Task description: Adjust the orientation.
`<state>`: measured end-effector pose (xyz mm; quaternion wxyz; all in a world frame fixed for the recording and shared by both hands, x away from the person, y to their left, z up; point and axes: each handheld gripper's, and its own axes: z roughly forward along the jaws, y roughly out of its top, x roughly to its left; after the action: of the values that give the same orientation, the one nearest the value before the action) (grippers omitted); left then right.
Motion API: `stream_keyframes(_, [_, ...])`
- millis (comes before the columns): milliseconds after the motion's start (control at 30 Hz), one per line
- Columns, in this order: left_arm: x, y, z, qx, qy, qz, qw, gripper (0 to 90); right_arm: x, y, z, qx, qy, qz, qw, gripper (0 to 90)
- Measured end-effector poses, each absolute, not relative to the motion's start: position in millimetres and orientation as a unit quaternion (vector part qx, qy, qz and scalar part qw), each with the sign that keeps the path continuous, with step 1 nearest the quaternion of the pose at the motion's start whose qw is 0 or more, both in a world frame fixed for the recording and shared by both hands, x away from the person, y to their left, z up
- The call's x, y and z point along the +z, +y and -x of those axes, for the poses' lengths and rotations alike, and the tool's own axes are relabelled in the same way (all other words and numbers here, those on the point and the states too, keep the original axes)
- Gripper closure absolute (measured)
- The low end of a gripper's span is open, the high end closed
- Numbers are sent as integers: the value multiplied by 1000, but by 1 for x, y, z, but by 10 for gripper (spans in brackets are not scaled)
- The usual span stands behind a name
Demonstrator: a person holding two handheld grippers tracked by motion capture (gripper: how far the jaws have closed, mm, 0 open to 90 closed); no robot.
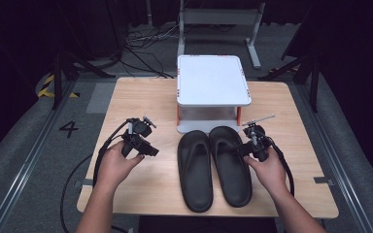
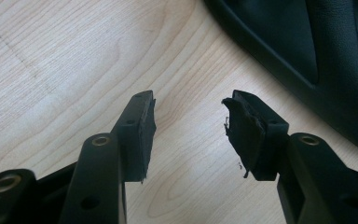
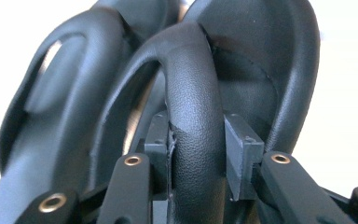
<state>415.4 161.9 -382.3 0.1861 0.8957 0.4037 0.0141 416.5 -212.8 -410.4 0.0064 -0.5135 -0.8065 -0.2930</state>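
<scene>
A: What has the right gripper [image 3: 196, 158] got?
B: Its jaws are clamped on the strap [image 3: 193, 93] of the right slipper [image 1: 230, 165], at that slipper's right edge, mid-worktop.

A: And the left gripper [image 2: 189, 128]?
B: Jaws spread wide with nothing between them, over bare wood just left of the left slipper [image 1: 194, 170]. The person's left hand [image 1: 114, 165] holds it.

A: Where do the slippers sit?
B: Side by side, touching, on the wooden worktop [image 1: 136, 97], near of a white two-tier stand [image 1: 212, 77] at the far middle.

A: Any writing?
B: A "4" [image 1: 69, 128] on the floor to the left. No label readable on the slippers.
</scene>
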Motion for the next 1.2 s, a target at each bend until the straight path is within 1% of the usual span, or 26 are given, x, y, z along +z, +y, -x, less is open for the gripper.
stream_keyframes(67, [-383, 162, -416, 13, 403, -896, 185, 510, -412, -213, -416, -285, -809, 514, 6, 604])
stream_keyframes(133, [-383, 161, -417, 12, 403, -896, 187, 510, -414, -214, -416, -279, -810, 517, 15, 559])
stream_keyframes(200, [-383, 159, -419, 11, 401, -897, 187, 510, -415, -214, -415, -268, -812, 519, 16, 548])
stream_keyframes(333, [-383, 156, -421, 12, 397, -898, 188, 509, -415, -214, -413, -255, -816, 518, 3, 499])
stream_keyframes(400, [-382, 156, -422, 11, 396, -899, 188, 509, -413, -219, -412, -257, -817, 517, -9, 491])
stream_keyframes(533, [-381, 155, -424, 11, 396, -899, 190, 509, -402, -230, -406, -273, -818, 505, -37, 535])
stream_keyframes(633, [-380, 152, -426, 15, 395, -899, 188, 509, -394, -239, -398, -243, -824, 505, -83, 577])
stream_keyframes(700, [-379, 151, -428, 15, 391, -901, 187, 508, -393, -243, -396, -233, -824, 509, -90, 586])
stream_keyframes(733, [-379, 150, -429, 14, 391, -901, 187, 509, -398, -251, -394, -213, -823, 519, -87, 613])
stream_keyframes(767, [-379, 149, -429, 15, 391, -901, 188, 509, -398, -251, -394, -213, -823, 519, -87, 613])
stream_keyframes(900, [-380, 146, -434, 12, 385, -904, 188, 508, -412, -258, -391, -161, -827, 533, -73, 669])
stream_keyframes(967, [-380, 145, -435, 14, 386, -903, 185, 508, -418, -257, -389, -137, -834, 531, -62, 698])
stream_keyframes(1033, [-379, 144, -435, 13, 386, -903, 189, 509, -425, -253, -385, -108, -844, 524, -41, 735])
stream_keyframes(1167, [-378, 143, -437, 14, 382, -905, 189, 509, -430, -249, -382, -87, -853, 514, -34, 755])
stream_keyframes(1200, [-378, 142, -437, 14, 383, -905, 187, 509, -434, -246, -381, -82, -857, 508, -24, 755])
